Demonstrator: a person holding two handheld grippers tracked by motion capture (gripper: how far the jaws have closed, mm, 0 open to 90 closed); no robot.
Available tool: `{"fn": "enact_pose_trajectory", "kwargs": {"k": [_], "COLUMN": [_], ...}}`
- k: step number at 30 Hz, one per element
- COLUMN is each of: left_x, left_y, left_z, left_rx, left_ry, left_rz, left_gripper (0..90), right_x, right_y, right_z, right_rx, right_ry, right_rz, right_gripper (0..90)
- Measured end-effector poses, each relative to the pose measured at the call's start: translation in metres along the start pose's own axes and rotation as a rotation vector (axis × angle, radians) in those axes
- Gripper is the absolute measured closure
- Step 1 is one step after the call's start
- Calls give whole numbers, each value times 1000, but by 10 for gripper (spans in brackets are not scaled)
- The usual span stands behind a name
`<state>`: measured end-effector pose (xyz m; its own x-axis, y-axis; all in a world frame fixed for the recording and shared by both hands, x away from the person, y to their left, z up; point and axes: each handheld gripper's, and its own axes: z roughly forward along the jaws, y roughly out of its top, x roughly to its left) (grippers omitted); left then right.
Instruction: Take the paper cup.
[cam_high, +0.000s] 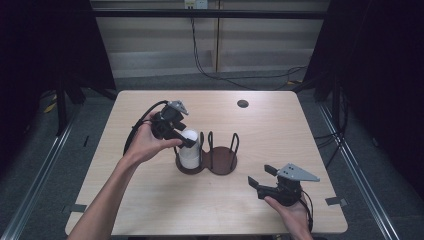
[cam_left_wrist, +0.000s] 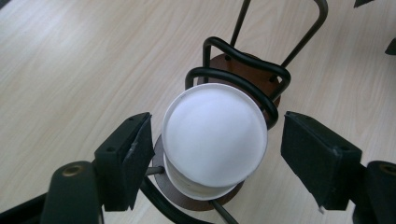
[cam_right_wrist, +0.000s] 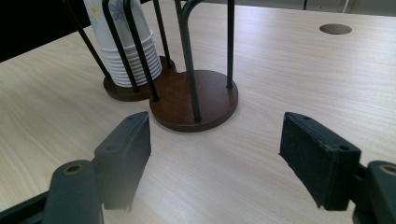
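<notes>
A stack of white paper cups (cam_high: 189, 150) stands upside down in the left bay of a two-bay wire holder with a brown wooden base (cam_high: 222, 161). My left gripper (cam_high: 186, 141) hangs over the stack from the left. In the left gripper view its jaws (cam_left_wrist: 217, 149) stand on either side of the top cup (cam_left_wrist: 215, 135), and the pads are clear of its rim. My right gripper (cam_high: 261, 176) rests open near the front right of the table, pointing at the holder (cam_right_wrist: 196, 100) and cups (cam_right_wrist: 128, 46), with nothing between its jaws (cam_right_wrist: 215, 154).
The holder's right bay (cam_high: 223, 159) holds no cups. A round cable hole (cam_high: 243, 103) sits at the back of the light wooden table (cam_high: 150, 210). Dark curtains flank both sides, and cables run across the floor behind the table.
</notes>
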<state>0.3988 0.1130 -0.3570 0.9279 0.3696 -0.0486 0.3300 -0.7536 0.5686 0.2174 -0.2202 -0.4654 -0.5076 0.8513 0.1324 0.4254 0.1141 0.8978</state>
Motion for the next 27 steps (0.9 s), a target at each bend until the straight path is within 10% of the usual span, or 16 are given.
{"fn": "enact_pose_trajectory", "kwargs": {"k": [27], "left_x": [5], "left_y": [1], "left_z": [18], "left_rx": [80], "left_ry": [-3], "left_rz": [-26], "left_gripper": [273], "right_x": [0], "right_y": [-1], "right_z": [1], "right_rx": [9], "right_ry": [10], "right_rz": [3], "right_gripper": [243]}}
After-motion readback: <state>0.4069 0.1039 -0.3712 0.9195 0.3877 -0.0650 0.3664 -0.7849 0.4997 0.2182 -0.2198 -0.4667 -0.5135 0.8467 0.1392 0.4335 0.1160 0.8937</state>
